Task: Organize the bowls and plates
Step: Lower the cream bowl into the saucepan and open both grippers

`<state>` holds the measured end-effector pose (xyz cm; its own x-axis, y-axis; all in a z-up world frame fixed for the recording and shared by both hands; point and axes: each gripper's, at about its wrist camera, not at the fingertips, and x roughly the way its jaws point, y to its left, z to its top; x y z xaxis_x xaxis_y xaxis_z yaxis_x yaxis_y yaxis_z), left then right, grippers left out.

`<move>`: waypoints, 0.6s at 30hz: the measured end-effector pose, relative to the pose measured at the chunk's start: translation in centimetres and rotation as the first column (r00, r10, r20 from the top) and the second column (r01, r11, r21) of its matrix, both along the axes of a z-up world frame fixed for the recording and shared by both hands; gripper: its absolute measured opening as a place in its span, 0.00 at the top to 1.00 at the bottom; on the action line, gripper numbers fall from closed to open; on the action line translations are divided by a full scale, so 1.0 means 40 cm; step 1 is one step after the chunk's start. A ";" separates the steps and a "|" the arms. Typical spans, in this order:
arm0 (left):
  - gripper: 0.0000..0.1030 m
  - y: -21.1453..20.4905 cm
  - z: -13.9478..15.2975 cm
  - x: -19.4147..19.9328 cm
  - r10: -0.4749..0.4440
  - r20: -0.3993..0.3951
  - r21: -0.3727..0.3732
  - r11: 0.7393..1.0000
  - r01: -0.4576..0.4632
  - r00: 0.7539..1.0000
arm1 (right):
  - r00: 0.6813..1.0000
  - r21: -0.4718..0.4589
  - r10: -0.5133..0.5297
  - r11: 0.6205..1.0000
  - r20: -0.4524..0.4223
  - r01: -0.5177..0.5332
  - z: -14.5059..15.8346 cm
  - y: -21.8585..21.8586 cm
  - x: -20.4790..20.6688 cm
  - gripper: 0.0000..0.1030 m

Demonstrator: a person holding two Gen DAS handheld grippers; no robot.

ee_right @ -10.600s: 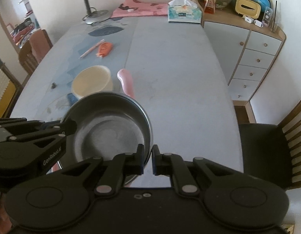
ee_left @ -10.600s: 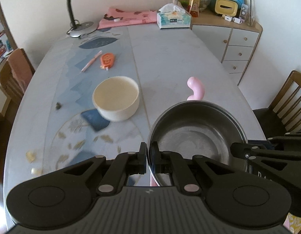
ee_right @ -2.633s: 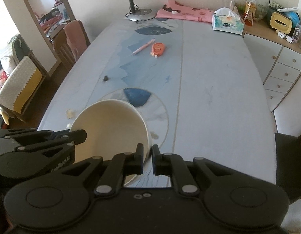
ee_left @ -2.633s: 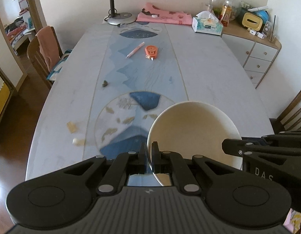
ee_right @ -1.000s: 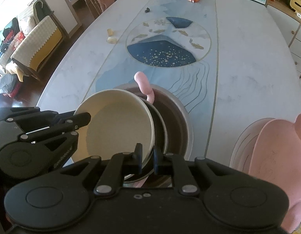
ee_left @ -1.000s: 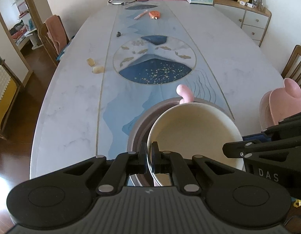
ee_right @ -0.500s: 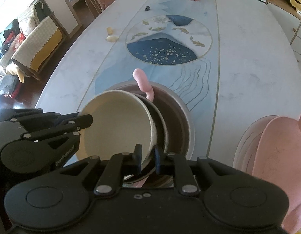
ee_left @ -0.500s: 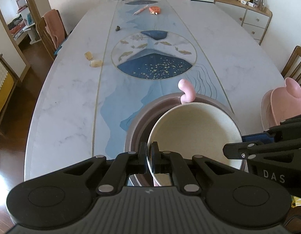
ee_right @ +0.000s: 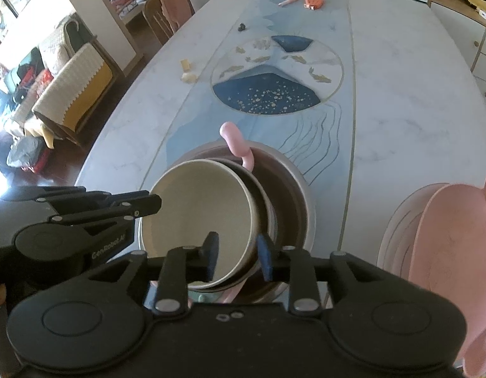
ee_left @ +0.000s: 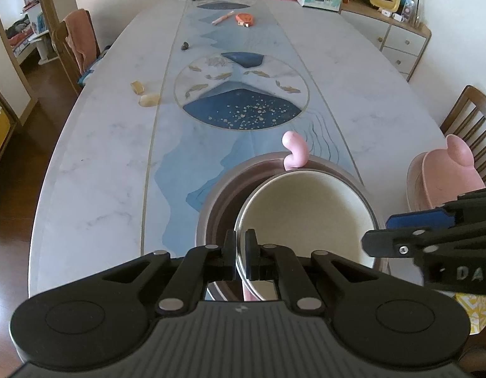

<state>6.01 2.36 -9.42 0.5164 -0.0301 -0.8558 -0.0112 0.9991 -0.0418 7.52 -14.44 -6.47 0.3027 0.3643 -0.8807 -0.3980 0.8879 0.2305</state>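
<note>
A cream bowl (ee_left: 306,214) sits nested in a metal bowl (ee_right: 268,201), inside a larger brown bowl (ee_left: 224,195) at the near end of the table. A pink handle (ee_left: 295,151) sticks up at the stack's far rim. My left gripper (ee_left: 240,253) is shut on the cream bowl's near-left rim. My right gripper (ee_right: 237,256) is open, its fingers (ee_right: 263,256) straddling the cream bowl's (ee_right: 199,220) rim without pinching it. The left gripper also shows in the right wrist view (ee_right: 139,204).
Pink plates (ee_left: 444,173) are stacked at the near right, also in the right wrist view (ee_right: 447,239). Small bits (ee_left: 148,99), a pen (ee_left: 222,19) and an orange item (ee_left: 244,19) lie farther up the table. Chairs stand at both sides.
My right gripper has opened and let go of the cream bowl's rim. The cream bowl has settled lower into the stack. The left gripper still holds its rim.
</note>
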 end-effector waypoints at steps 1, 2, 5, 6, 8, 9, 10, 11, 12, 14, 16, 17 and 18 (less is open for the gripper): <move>0.96 0.002 0.003 -0.003 -0.002 0.003 -0.001 1.000 0.002 1.000 | 1.000 0.004 -0.001 1.000 0.002 0.001 0.004 -0.004 -0.002 0.67; 0.96 0.004 0.005 -0.006 -0.006 0.007 -0.003 1.000 0.006 1.000 | 1.000 0.008 0.000 1.000 0.006 0.000 0.008 -0.009 -0.004 0.66; 0.92 0.012 0.017 -0.018 -0.017 0.025 -0.010 1.000 0.018 1.000 | 1.000 0.019 0.000 1.000 0.017 0.000 0.020 -0.025 -0.009 0.62; 0.91 0.015 0.021 -0.022 -0.021 0.033 -0.016 1.000 0.021 0.999 | 1.000 0.023 -0.006 1.000 0.017 0.005 0.022 -0.031 -0.009 0.60; 0.91 0.026 0.028 -0.027 -0.017 0.043 -0.026 0.999 0.018 0.999 | 1.000 0.029 -0.021 0.999 0.017 0.021 0.025 -0.046 -0.010 0.55; 0.91 0.030 0.030 -0.029 -0.016 0.046 -0.031 0.999 0.017 0.999 | 0.999 0.031 -0.028 0.999 0.018 0.027 0.026 -0.054 -0.010 0.54; 0.91 0.035 0.033 -0.030 -0.015 0.048 -0.037 0.999 0.017 0.999 | 0.999 0.035 -0.032 0.999 0.018 0.032 0.028 -0.062 -0.010 0.53; 0.90 0.039 0.035 -0.032 -0.015 0.050 -0.039 0.999 0.017 0.999 | 0.999 0.037 -0.037 0.999 0.018 0.036 0.029 -0.068 -0.009 0.52; 0.90 0.043 0.036 -0.034 -0.016 0.052 -0.038 0.999 0.018 0.999 | 0.999 0.038 -0.041 0.998 0.019 0.040 0.030 -0.073 -0.009 0.51; 0.90 0.052 0.039 -0.036 -0.016 0.058 -0.031 0.999 0.018 0.998 | 0.999 0.048 -0.046 0.998 0.028 0.045 0.033 -0.086 -0.009 0.44; 0.90 0.062 0.040 -0.039 -0.015 0.062 -0.033 0.999 0.017 0.998 | 0.998 0.067 -0.051 0.997 0.034 0.048 0.037 -0.099 -0.010 0.38; 0.90 0.068 0.039 -0.040 -0.012 0.062 -0.039 0.999 0.015 0.998 | 0.998 0.073 -0.052 0.996 0.039 0.049 0.037 -0.104 -0.009 0.36; 0.88 0.074 0.037 -0.040 -0.009 0.062 -0.046 0.999 0.012 0.998 | 0.998 0.078 -0.053 0.996 0.041 0.050 0.037 -0.109 -0.009 0.36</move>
<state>4.41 5.31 -7.93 0.5677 -0.0742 -0.8199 0.0033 0.9961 -0.0879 7.16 -18.80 -5.00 0.3597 0.4135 -0.8364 -0.3631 0.8878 0.2828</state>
